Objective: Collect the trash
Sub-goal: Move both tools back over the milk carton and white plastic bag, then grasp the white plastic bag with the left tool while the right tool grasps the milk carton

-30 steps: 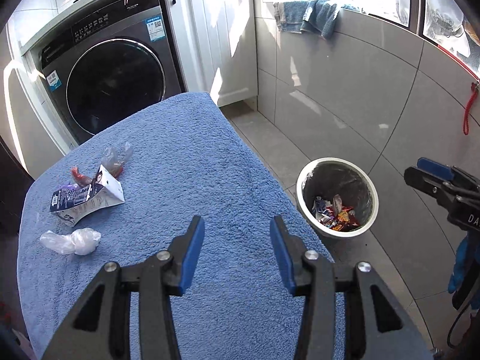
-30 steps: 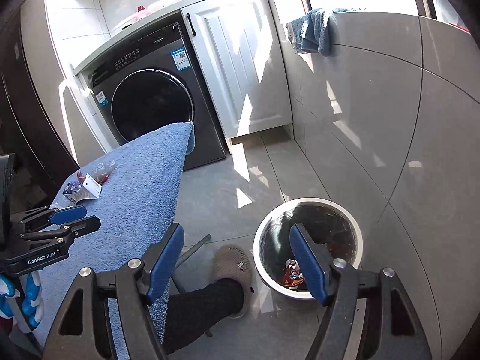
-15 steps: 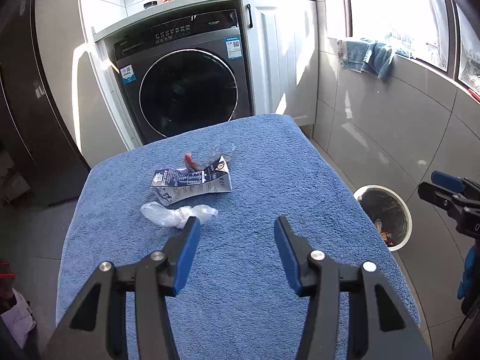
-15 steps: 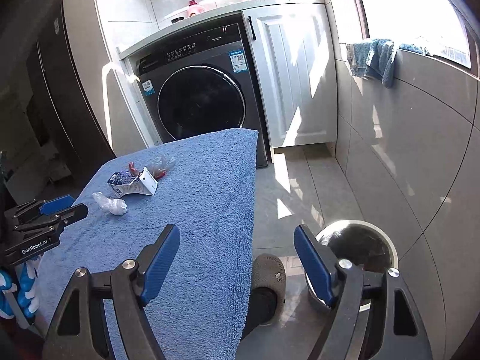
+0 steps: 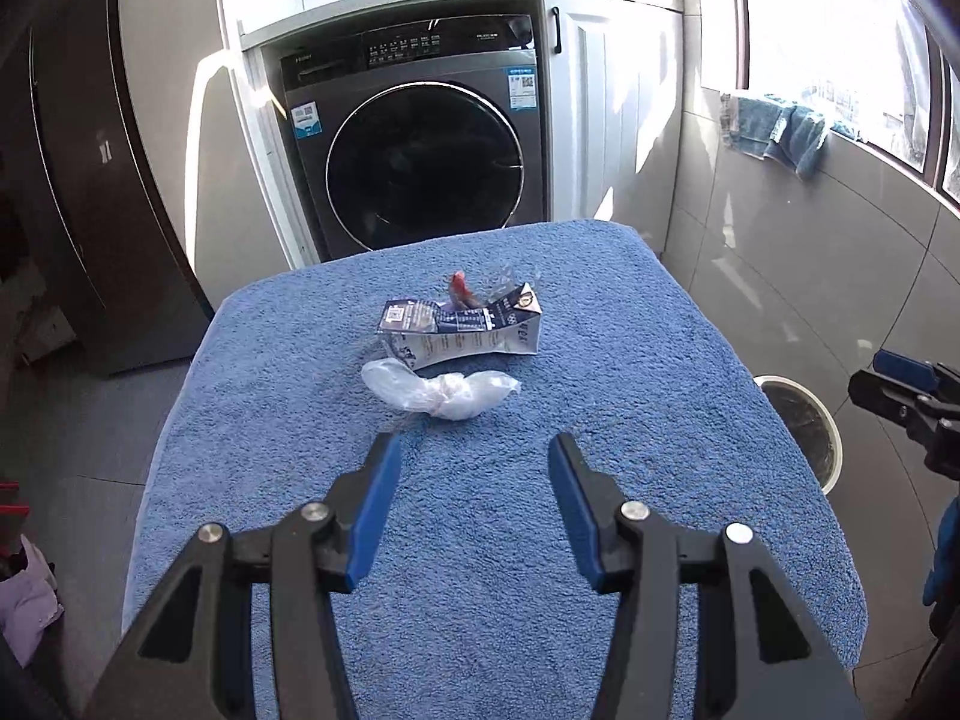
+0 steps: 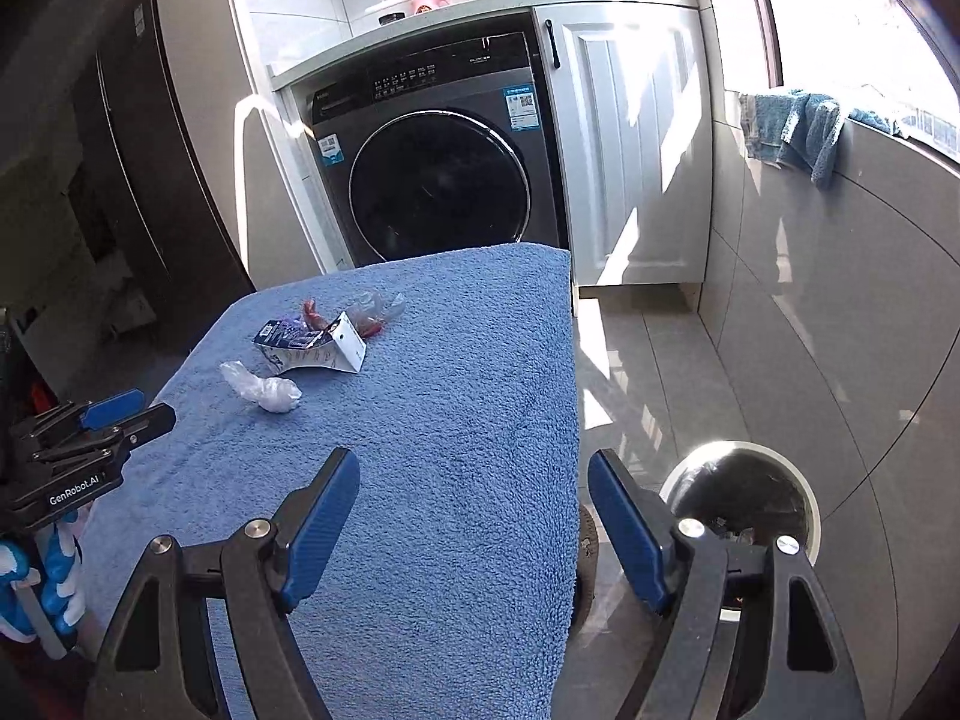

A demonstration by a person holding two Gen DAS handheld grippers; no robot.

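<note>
Left gripper: jaws apart, empty, just short of plastic wad; right gripper: wide, empty. Beyond: carton, red wrapper on blue towel; bin on floor. Risk: thin plastic slipping out, pads snagging terry loops.

Each tongs set is a black, angular frame with triangular cut-outs and round silver screws at the pivots. The left tongs carry long blue pads on the inner finger faces; the right tongs match. At nine o'clock in the right wrist view, white "GenRobot.AI" lettering marks the left unit, above a blue-and-white glove.
</note>
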